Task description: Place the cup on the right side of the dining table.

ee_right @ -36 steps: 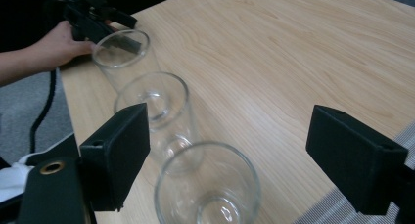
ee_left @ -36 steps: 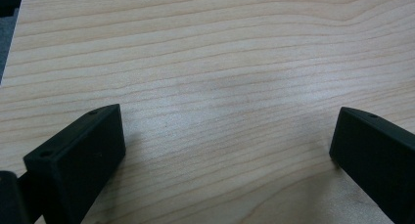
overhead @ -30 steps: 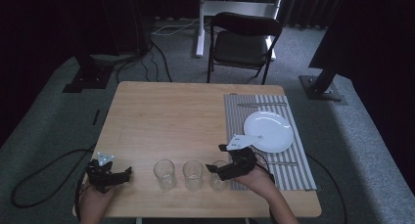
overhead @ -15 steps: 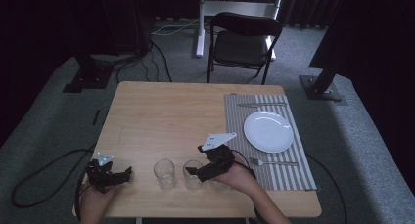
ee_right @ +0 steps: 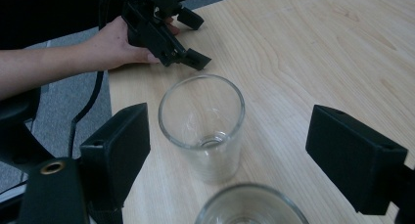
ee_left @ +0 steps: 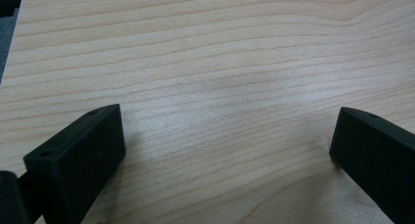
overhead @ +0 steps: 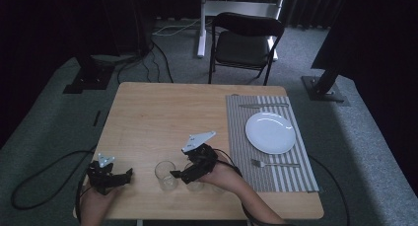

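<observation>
Now the right gripper (overhead: 183, 175), a black two-jaw tool topped by a grey three-cornered plate, hangs over the near edge of the light wooden table (overhead: 162, 117), with its jaws spread wide and nothing pressed between them. Seen in the right gripper view, two clear, empty drinking glasses stand in line ahead of it: the nearer clear glass (ee_right: 249, 204) sits low between the jaws, only its rim showing, and the farther clear glass (ee_right: 201, 126) stands upright just beyond it, touching neither jaw. From the high view, that farther glass (overhead: 166, 174) is just left of the gripper, while the nearer one (overhead: 194, 183) is mostly hidden under it.

The left gripper (overhead: 129, 173), also black, rests at the table's near left corner, well apart from the glasses; its jaws stand released over bare wood in its own view.

Well to the right of the glasses lies a grey-and-white striped placemat (overhead: 246, 137) carrying a round white plate (overhead: 270, 132), with a metal fork (overhead: 273, 163) on the near side of the plate and a metal knife (overhead: 263, 105) on its far side.
</observation>
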Motion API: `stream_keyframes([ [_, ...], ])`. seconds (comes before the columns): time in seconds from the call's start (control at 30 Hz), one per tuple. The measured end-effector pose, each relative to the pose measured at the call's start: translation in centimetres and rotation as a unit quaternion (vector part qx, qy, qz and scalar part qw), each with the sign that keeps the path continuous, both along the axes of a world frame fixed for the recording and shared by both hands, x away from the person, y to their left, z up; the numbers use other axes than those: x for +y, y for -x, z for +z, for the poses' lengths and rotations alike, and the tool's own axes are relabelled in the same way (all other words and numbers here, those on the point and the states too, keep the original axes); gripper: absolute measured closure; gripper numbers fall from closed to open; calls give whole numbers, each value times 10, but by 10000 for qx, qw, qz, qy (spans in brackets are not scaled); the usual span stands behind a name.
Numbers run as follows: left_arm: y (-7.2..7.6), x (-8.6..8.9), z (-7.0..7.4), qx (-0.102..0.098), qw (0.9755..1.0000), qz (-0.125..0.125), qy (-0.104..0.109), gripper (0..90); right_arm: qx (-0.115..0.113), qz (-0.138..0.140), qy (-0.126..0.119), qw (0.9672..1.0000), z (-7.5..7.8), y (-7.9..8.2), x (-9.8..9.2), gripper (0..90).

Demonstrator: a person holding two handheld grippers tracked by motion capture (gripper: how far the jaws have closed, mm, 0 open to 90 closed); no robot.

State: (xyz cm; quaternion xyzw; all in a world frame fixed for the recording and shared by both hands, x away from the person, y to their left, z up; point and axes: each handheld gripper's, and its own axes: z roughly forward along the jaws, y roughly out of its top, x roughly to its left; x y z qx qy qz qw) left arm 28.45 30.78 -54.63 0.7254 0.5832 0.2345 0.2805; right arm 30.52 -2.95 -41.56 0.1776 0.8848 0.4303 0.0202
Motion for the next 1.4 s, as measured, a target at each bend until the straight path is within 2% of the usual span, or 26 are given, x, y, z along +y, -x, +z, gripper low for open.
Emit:
stream_keyframes([
  [0.1,0,0,0,-1,10000,0,0,3,38,95,119,9999,-4,-3,11,162],
  [0.27,0,0,0,-1,10000,1,-1,3,134,175,156,9996,-7,-5,20,162],
  [0.4,0,0,0,-2,10000,0,0,3,181,284,320,9989,-13,-7,32,162],
  [0.9,0,0,0,-3,10000,0,0,3,241,386,802,9957,-19,-8,56,162],
  [0.93,0,0,0,-5,10000,-17,5,3,227,343,913,9950,-19,-8,58,162],
  [1.07,0,0,0,-4,10000,-29,5,3,238,349,1101,9930,-20,-7,62,162],
  [1.13,0,1,0,-4,10000,-33,5,3,231,281,1210,9920,-21,-6,65,221],
  [1.23,0,1,0,-3,10000,-35,4,3,229,186,1424,9894,-23,-6,72,221],
  [1.27,0,1,0,-4,10000,-36,4,3,229,186,1424,9894,-23,-6,72,221],
  [1.33,0,1,0,-4,10000,-36,4,3,289,146,1580,9869,-24,-6,76,225],
  [1.4,0,1,0,-3,10000,-36,3,3,277,199,1727,9844,-25,-4,80,273],
])
